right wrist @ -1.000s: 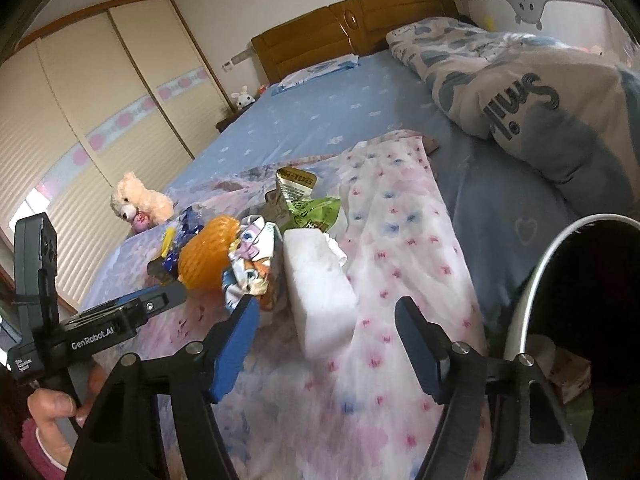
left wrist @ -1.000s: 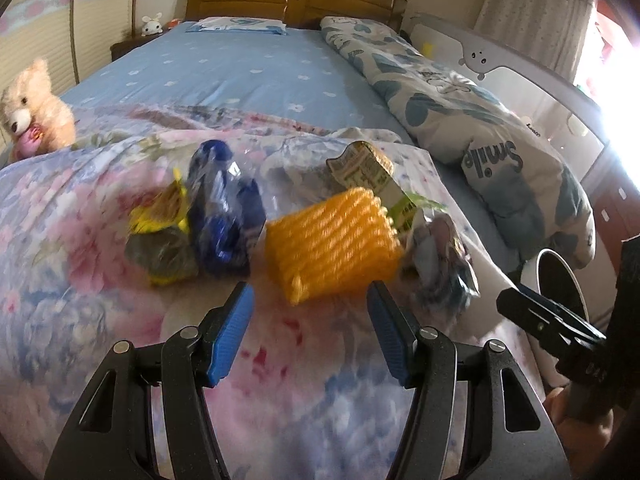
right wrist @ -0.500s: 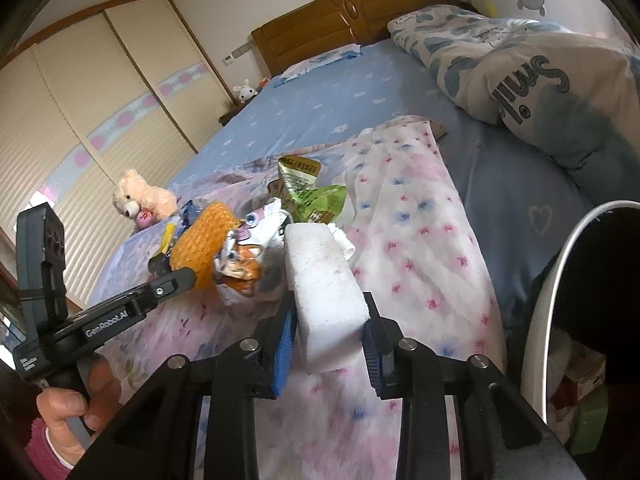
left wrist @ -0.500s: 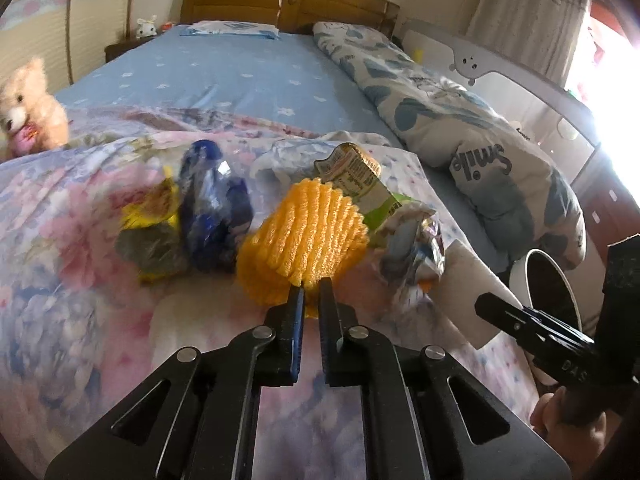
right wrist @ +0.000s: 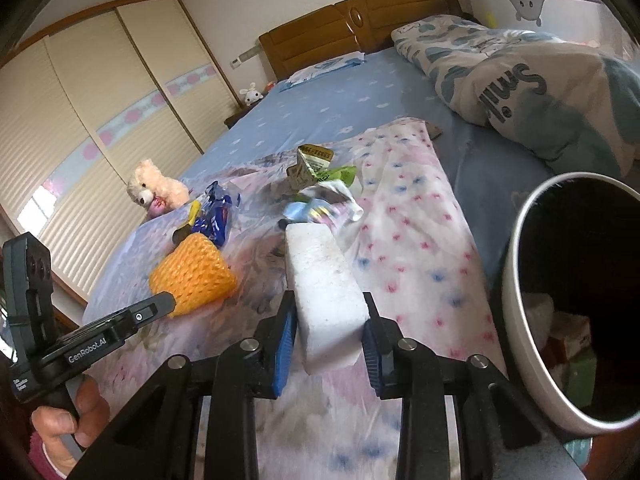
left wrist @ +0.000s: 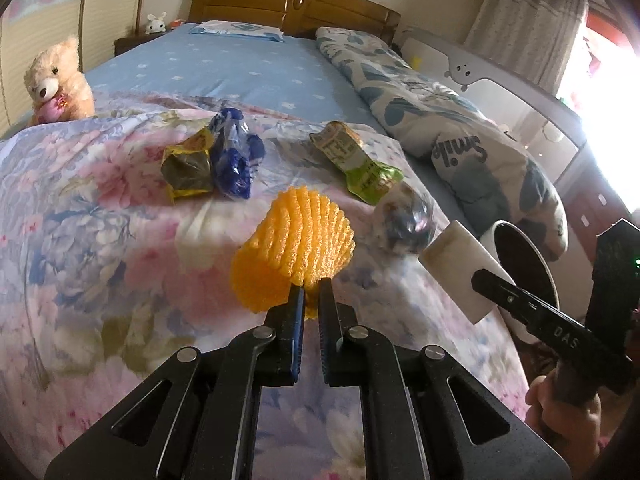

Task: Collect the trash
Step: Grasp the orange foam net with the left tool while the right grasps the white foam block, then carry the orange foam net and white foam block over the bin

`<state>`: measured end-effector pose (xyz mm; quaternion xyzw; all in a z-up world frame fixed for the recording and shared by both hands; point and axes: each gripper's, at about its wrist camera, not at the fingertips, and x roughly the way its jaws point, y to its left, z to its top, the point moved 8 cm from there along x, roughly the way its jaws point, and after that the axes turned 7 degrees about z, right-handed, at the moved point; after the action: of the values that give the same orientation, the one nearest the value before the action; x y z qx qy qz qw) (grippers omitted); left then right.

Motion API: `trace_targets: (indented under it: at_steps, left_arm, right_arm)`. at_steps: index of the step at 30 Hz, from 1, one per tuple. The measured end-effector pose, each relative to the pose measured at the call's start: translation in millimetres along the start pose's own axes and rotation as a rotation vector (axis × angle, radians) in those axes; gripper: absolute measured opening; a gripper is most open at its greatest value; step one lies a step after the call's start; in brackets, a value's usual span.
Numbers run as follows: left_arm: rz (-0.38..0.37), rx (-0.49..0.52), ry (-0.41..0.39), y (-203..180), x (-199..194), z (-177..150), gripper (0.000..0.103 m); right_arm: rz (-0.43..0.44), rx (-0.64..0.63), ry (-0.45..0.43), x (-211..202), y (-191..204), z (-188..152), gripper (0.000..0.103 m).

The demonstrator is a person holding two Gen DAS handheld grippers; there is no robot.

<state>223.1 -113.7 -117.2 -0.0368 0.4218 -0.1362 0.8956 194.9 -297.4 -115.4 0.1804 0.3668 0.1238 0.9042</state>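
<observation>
Both pieces of trash are now off the floral blanket (left wrist: 100,240) after the two tools closed within the last second: the left tool (left wrist: 311,294), open a second ago, is pinched nearly together on the near edge of the orange foam net (left wrist: 294,248), while the right tool (right wrist: 329,326) is clamped across the white foam block (right wrist: 324,280), which half a second ago still lay on the blanket. With the bin (right wrist: 516,280) just right of the block, both items look ready to drop in, leaving the wrappers for later. Only the right view looks into the bin, where earlier trash sits at the bottom; the left view shows just its rim beyond the block. The left view alone lays out what remains behind the net: a yellow wrapper (left wrist: 188,168), a blue wrapper (left wrist: 234,164), a green packet (left wrist: 356,164) and a crumpled clear bag (left wrist: 408,220).
</observation>
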Motion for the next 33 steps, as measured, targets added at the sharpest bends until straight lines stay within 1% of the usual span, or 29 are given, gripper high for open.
trace_targets:
  at_steps: [6, 12, 24, 33]
  left_arm:
    - [-0.035, 0.033, -0.012, -20, -15, -9, 0.006]
    - [-0.074, 0.074, -0.016, -50, -25, -15, 0.006]
    - [-0.159, 0.181, 0.002, -120, -30, -30, 0.006]
    - [-0.206, 0.256, 0.001, -165, -30, -30, 0.006]
  right_arm:
    - [-0.013, 0.016, -0.025, -21, -5, -7, 0.030]
    - [-0.035, 0.036, -0.053, -46, -16, -15, 0.030]
    - [-0.093, 0.091, -0.110, -91, -54, -24, 0.030]
    - [-0.145, 0.131, -0.149, -123, -87, -27, 0.030]
